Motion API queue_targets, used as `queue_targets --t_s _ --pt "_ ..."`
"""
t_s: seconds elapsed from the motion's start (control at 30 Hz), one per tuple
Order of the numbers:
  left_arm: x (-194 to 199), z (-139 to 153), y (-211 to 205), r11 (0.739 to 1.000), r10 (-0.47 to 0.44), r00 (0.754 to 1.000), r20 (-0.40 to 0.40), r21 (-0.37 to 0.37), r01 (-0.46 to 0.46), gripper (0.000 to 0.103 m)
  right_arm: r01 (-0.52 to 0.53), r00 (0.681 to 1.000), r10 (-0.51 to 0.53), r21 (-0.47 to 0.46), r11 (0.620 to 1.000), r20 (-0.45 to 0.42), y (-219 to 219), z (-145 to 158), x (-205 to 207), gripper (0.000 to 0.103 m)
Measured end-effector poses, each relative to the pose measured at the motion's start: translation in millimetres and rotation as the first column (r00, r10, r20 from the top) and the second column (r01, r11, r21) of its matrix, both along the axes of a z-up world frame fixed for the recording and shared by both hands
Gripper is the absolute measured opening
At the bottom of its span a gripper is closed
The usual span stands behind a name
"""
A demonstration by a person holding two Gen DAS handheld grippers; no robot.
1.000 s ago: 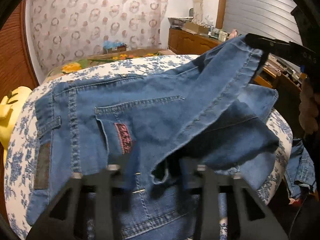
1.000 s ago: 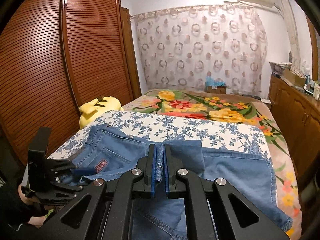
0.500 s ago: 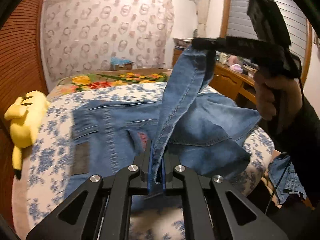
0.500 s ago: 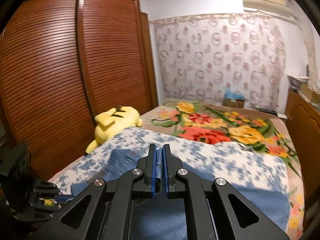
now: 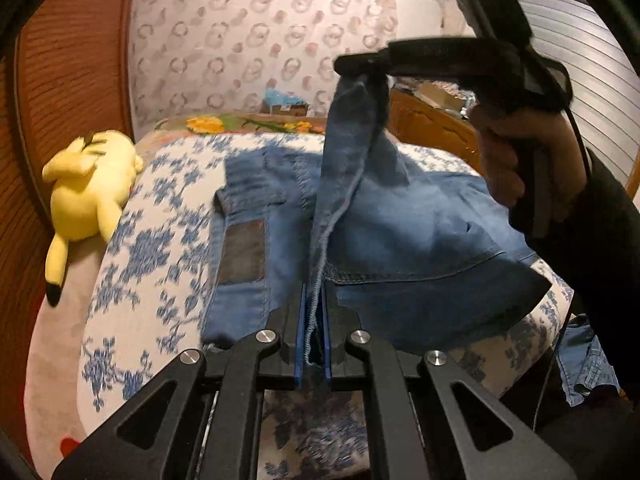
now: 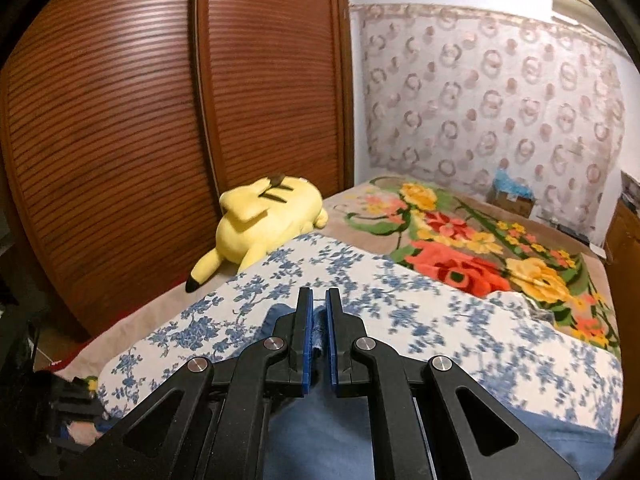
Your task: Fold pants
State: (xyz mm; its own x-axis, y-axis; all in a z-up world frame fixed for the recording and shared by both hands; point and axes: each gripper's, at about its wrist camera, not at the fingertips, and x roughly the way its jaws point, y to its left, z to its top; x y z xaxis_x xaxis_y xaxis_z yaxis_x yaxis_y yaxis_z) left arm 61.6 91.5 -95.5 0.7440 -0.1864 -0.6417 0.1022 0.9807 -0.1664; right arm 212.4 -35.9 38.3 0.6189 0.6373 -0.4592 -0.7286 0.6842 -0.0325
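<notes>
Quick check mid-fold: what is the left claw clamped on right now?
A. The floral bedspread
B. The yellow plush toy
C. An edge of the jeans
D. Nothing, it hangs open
C: in the left wrist view the left claw is shut on a raised denim edge of the jeans.

No writing, brand, number or sign can be read in either view. The one likely carrier, a dark rectangular patch (image 5: 242, 253) sewn on the waistband of the jeans (image 5: 420, 240), lies just ahead of the left hand-held gripper (image 5: 312, 344) and to its left, but it shows only as a blurred blank, with no letters legible.
</notes>
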Motion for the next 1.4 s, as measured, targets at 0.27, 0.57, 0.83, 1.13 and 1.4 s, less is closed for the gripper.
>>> queue_targets --t_s 0.27,0.57,0.83,1.13,1.4 --pt "3 -13 11 1.0 0.031 0.999 -0.032 -0.002 -0.031 0.009 -0.029 0.998 0.026 -0.063 0.998 -0.055 45 -13 30 0.006" --pt "-1 -14 25 0.998 0.063 0.997 -0.034 -0.004 -0.063 0.009 -0.024 0.999 0.019 -0.124 0.992 -0.044 72 -16 35 0.006" --pt "-3 -11 37 0.994 0.106 0.994 -0.013 -0.006 -0.106 0.032 -0.032 0.999 0.03 -0.079 0.996 -0.027 57 -1 19 0.042" --pt "1 -4 33 0.992 0.122 0.992 0.02 0.01 -0.123 0.058 -0.018 1.0 0.016 -0.07 0.997 -0.024 1 -4 -6 0.044" --pt "10 -3 15 0.996 0.088 0.996 0.016 0.023 -0.089 0.058 0.091 0.994 -0.094 -0.068 0.994 -0.047 -79 -30 -34 0.044"
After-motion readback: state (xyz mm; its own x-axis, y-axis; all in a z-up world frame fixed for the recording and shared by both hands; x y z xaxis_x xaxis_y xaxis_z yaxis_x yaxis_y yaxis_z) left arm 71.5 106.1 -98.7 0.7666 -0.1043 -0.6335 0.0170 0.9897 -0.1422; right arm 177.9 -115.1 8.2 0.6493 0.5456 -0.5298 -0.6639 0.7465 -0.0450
